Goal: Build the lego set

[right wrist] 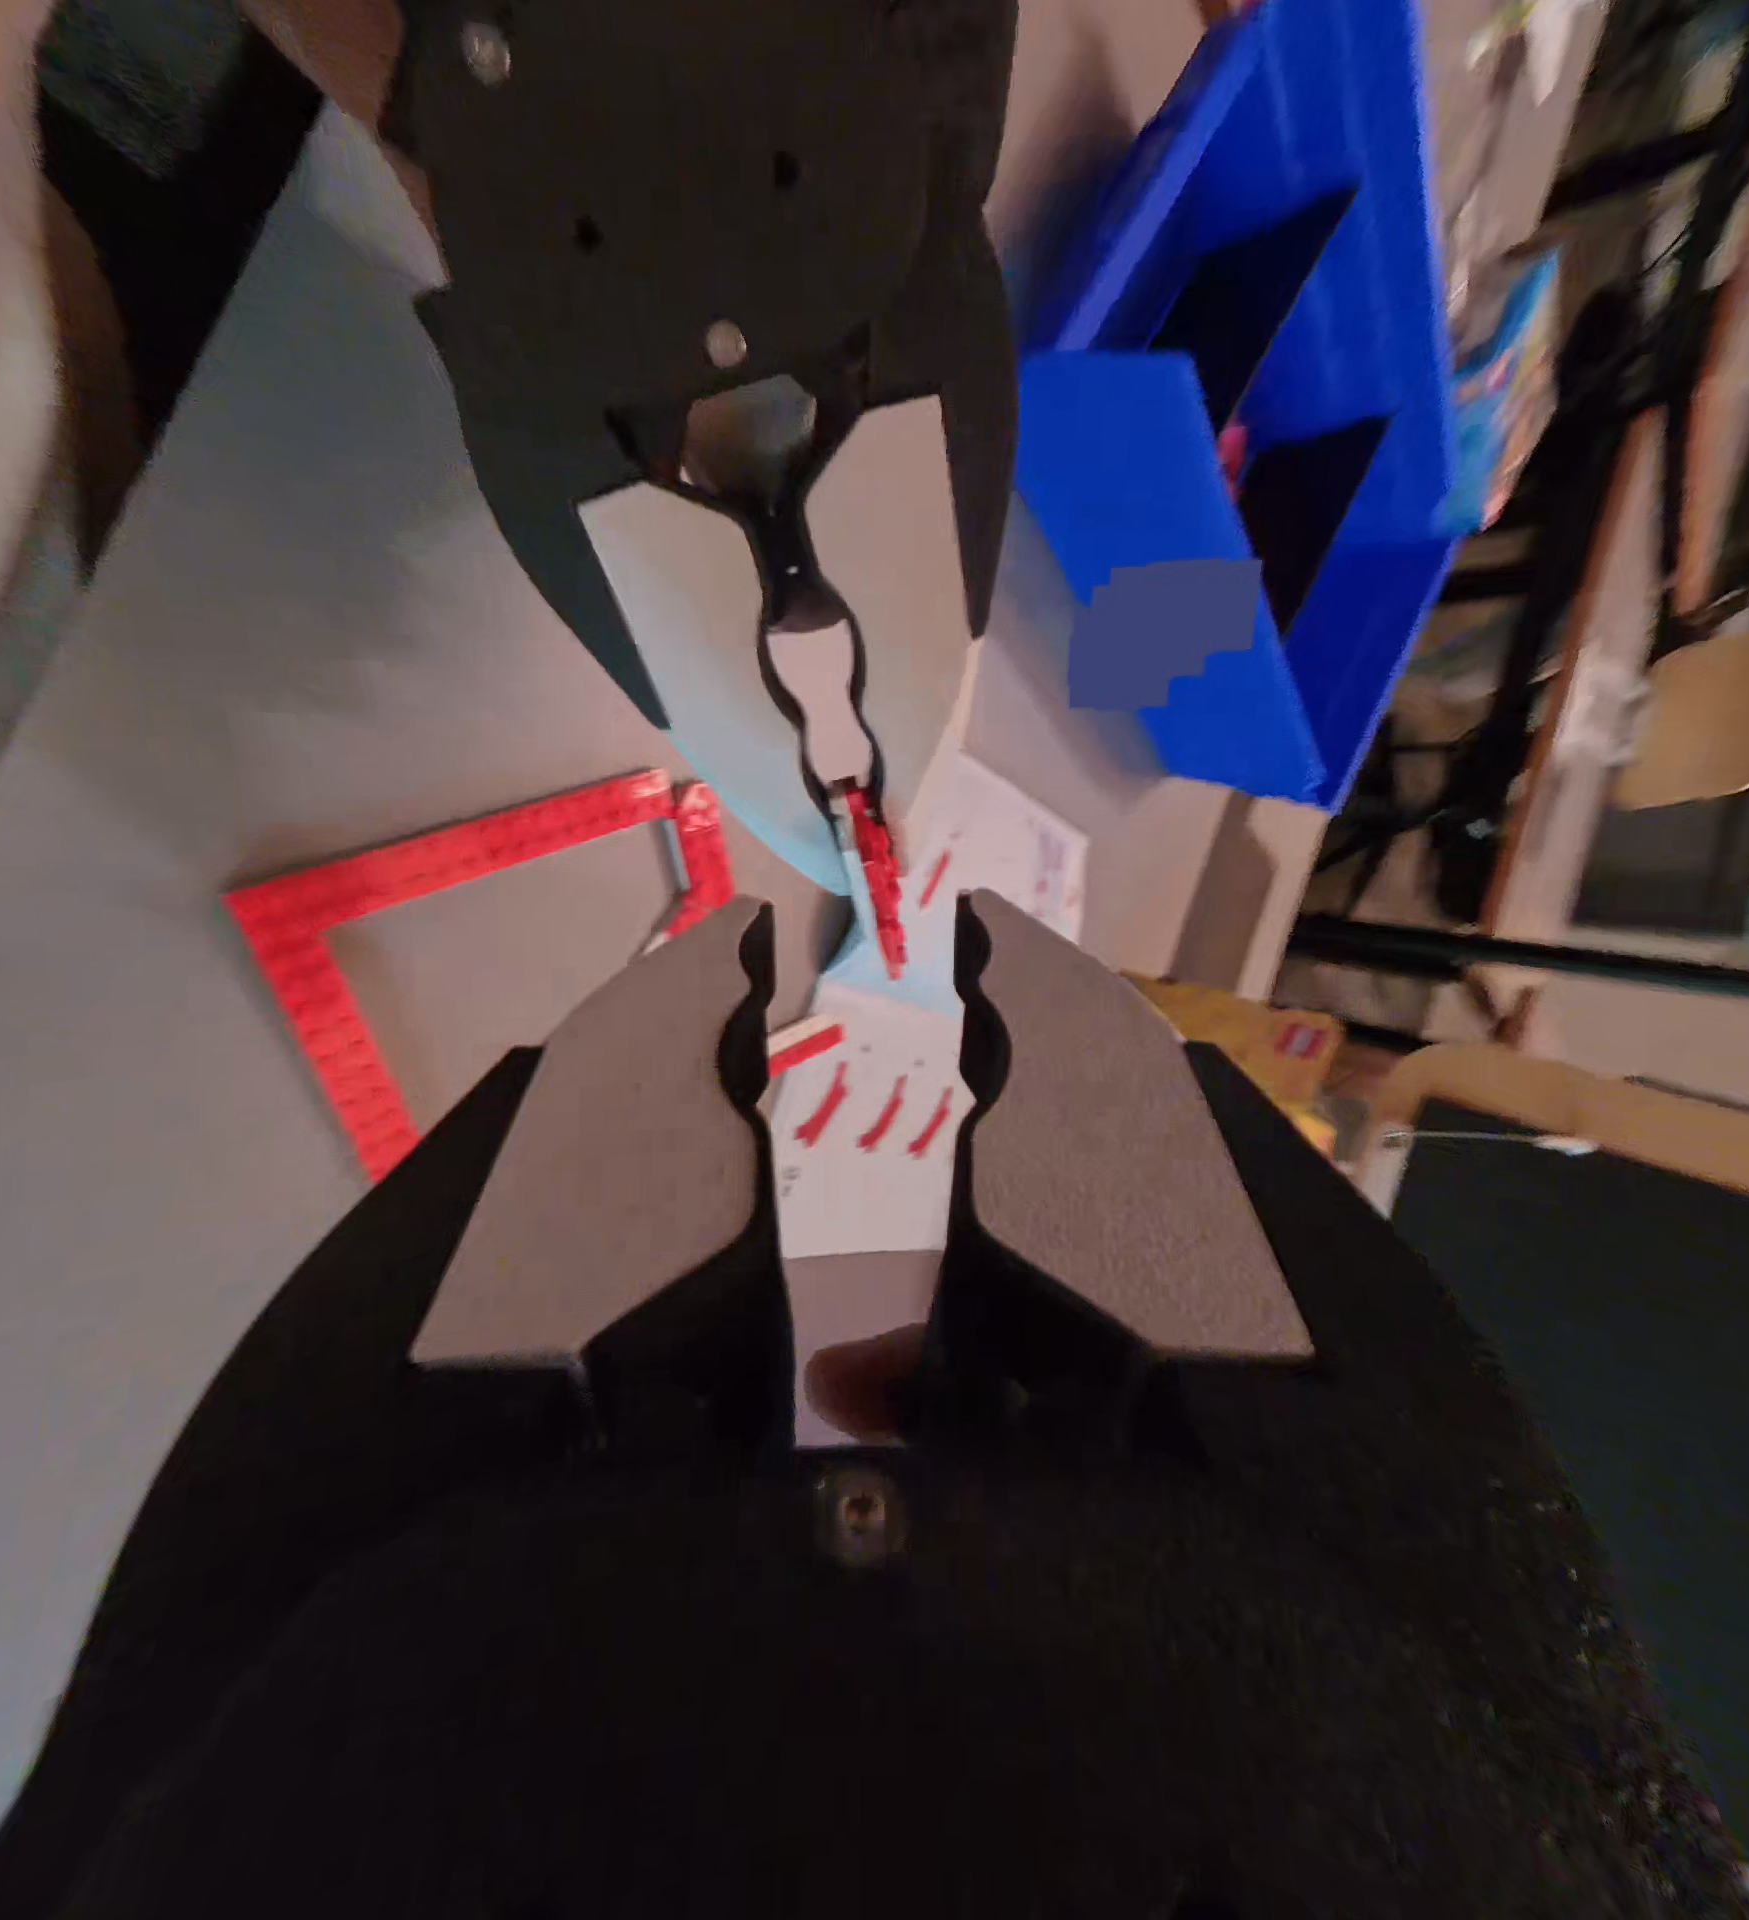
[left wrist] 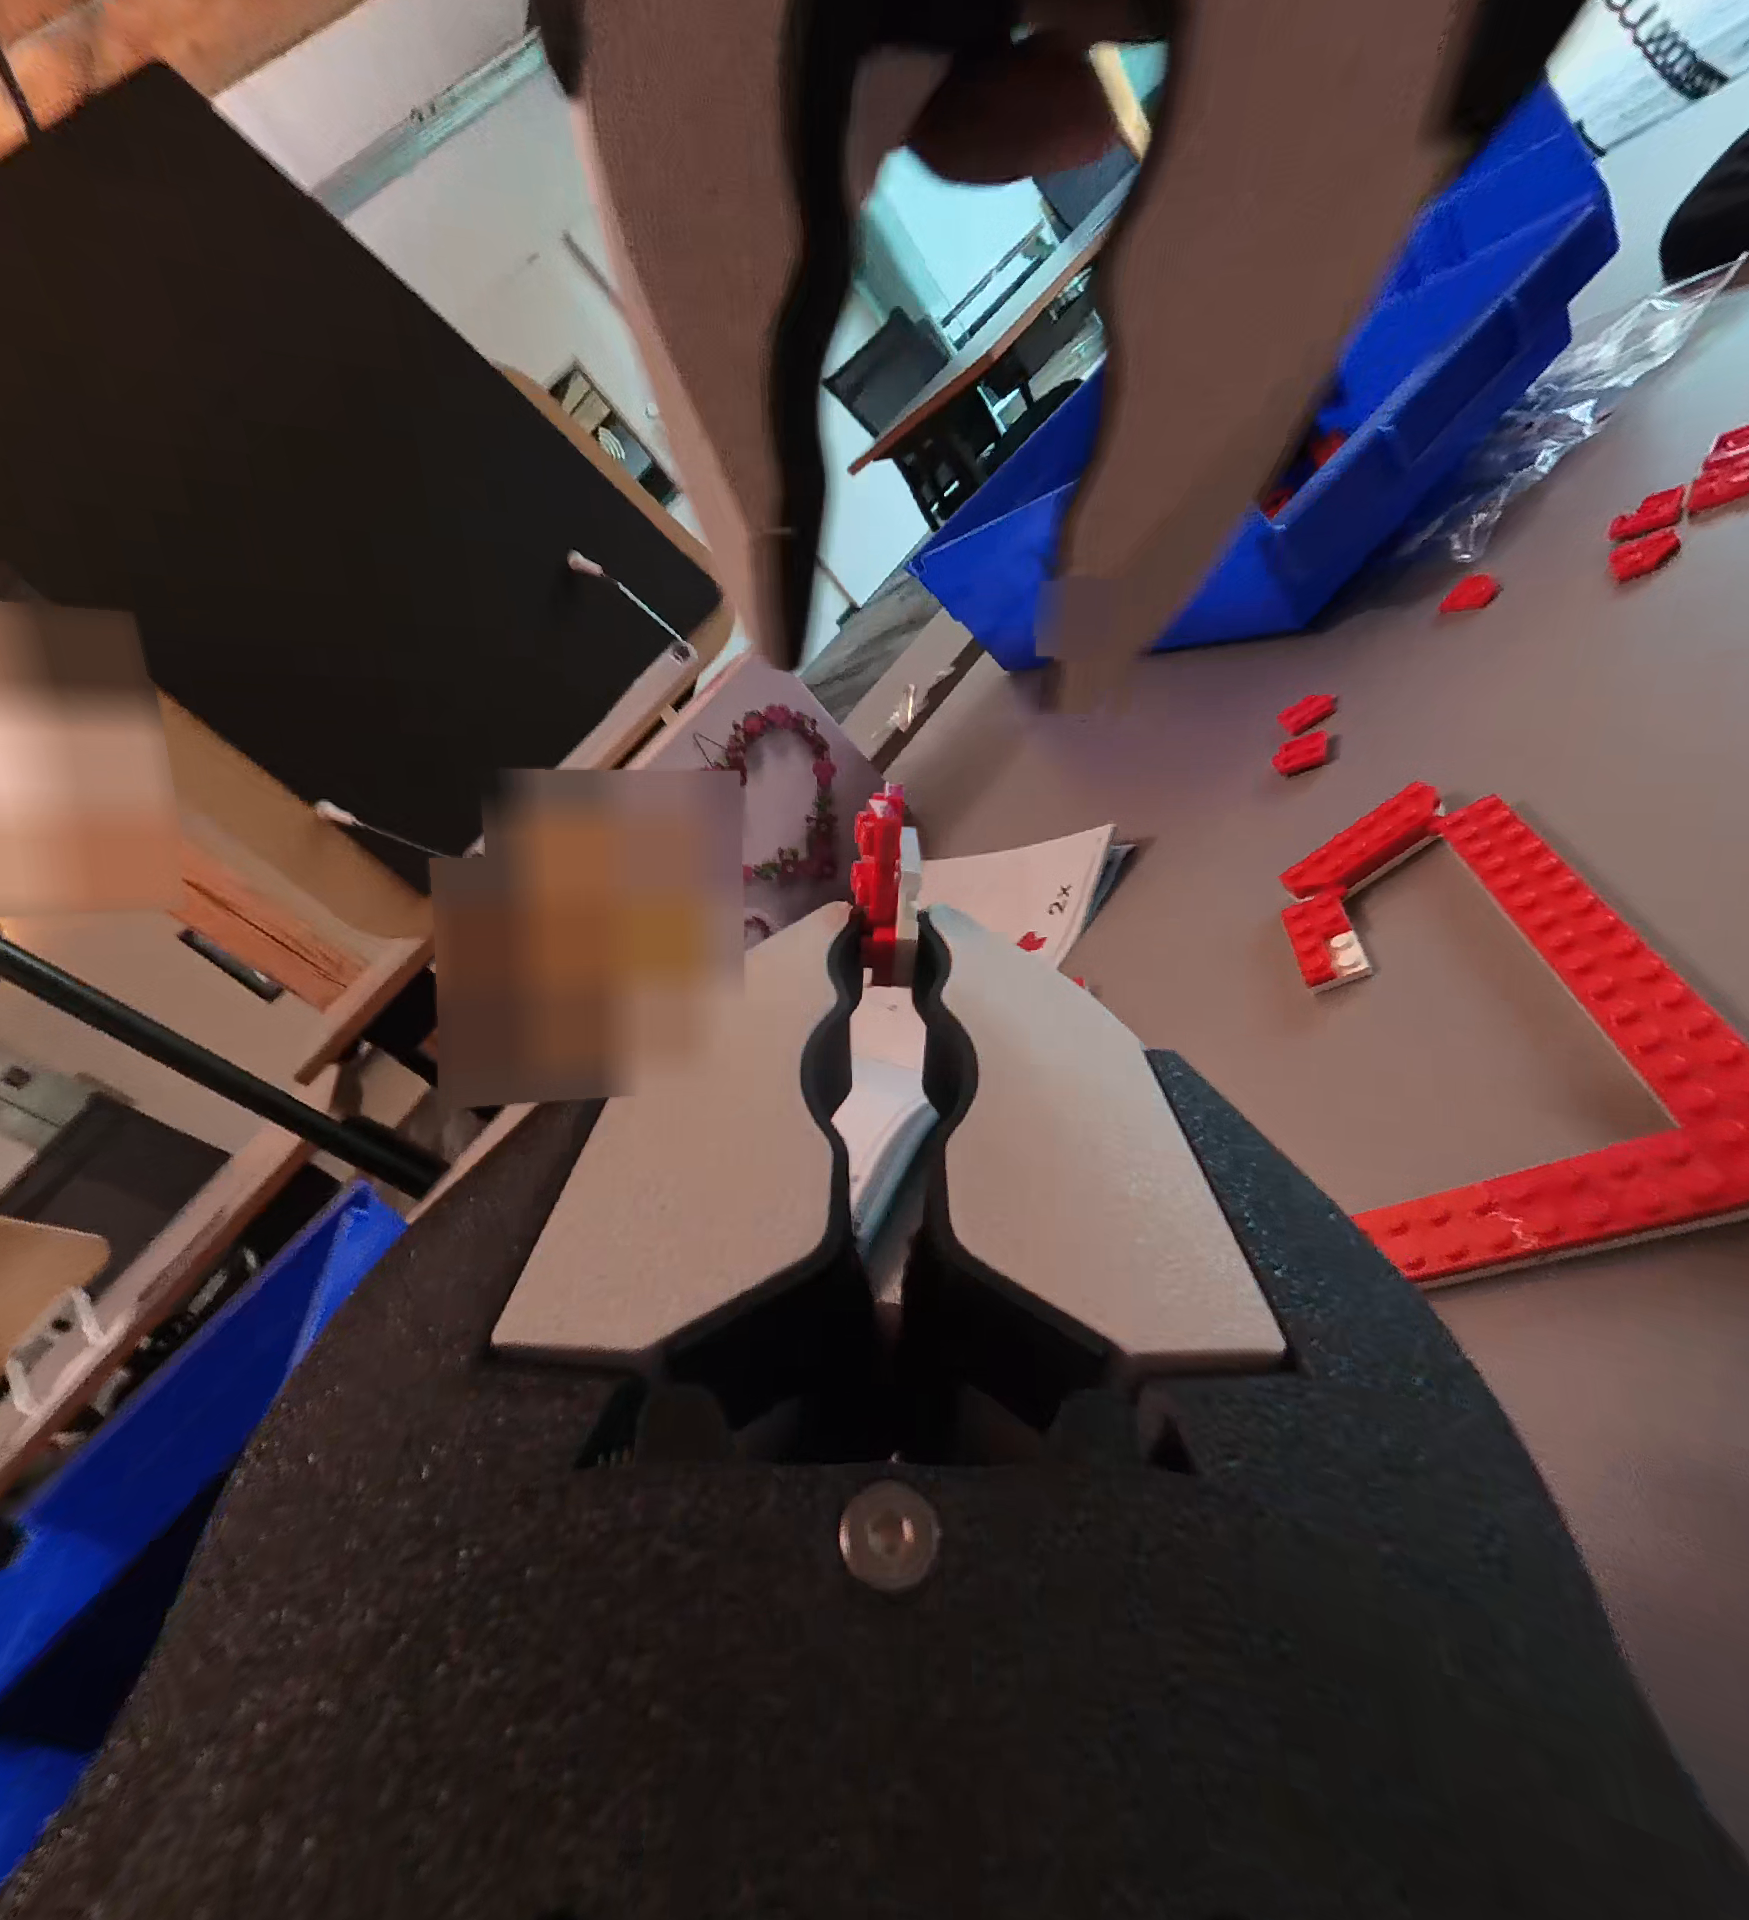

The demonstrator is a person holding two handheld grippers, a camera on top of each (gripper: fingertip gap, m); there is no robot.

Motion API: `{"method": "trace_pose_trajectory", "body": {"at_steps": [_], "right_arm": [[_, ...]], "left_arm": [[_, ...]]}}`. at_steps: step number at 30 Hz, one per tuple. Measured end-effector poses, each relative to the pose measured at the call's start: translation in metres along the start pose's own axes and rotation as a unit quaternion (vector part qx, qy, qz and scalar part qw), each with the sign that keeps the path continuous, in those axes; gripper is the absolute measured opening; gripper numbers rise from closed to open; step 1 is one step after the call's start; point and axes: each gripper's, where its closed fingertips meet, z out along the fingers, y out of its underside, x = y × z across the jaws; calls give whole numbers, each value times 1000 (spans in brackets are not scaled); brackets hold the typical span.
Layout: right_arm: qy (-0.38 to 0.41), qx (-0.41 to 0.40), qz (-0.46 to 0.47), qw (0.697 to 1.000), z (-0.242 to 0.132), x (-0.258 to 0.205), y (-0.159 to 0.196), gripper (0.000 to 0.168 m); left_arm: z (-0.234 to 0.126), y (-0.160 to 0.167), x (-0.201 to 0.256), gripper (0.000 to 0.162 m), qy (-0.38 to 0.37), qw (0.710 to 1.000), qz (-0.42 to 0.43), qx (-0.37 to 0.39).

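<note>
Left side first: the left gripper (left wrist: 891, 940) has its fingers pinched tight on a small red-and-white brick stack (left wrist: 880, 883), held up in the air above the instruction booklet (left wrist: 1036, 894), one end clamped between the fingertips and the rest jutting out past them. This looks like a mid-air hand-over or a two-handed press on that little sub-assembly, not yet joined to the frame. Moving right, the red plate frame (left wrist: 1618, 1018) lies flat on the tabletop (left wrist: 1472, 1455), well apart from the held piece, with loose red plates (left wrist: 1306, 732) beyond it and a blue bin (left wrist: 1369, 499) behind. Over to the right gripper (right wrist: 865, 909): fingers spread wide, nothing in them, and the brick stack (right wrist: 875, 894) hangs right at the gap between the tips, touching neither. Next move, I'd judge, calls for squaring up and closing gently on the free end without twisting it out of the left's hold.
</note>
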Motion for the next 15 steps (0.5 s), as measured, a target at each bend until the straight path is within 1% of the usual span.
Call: {"method": "trace_pose_trajectory", "body": {"at_steps": [1,5,8,11,14,15], "right_arm": [[9,12,-14,1000,-1,5,-2,33],[13,26,-59,998,2,11,-8,32],[15,29,-93,995,3,9,-12,25],[37,25,-117,992,3,9,-14,22],[41,21,-129,991,3,5,-14,10],[47,21,-132,990,3,5,-14,10]], "left_arm": [[-2,-3,-2,8,2,1000,9,3],[-8,-16,-6,8,6,1000,18,22],[-11,-23,-8,8,-1,999,30,29],[-13,-29,-6,8,6,999,28,38],[-14,-32,-5,8,9,999,20,44],[-15,-32,-5,8,14,999,15,45]]}}
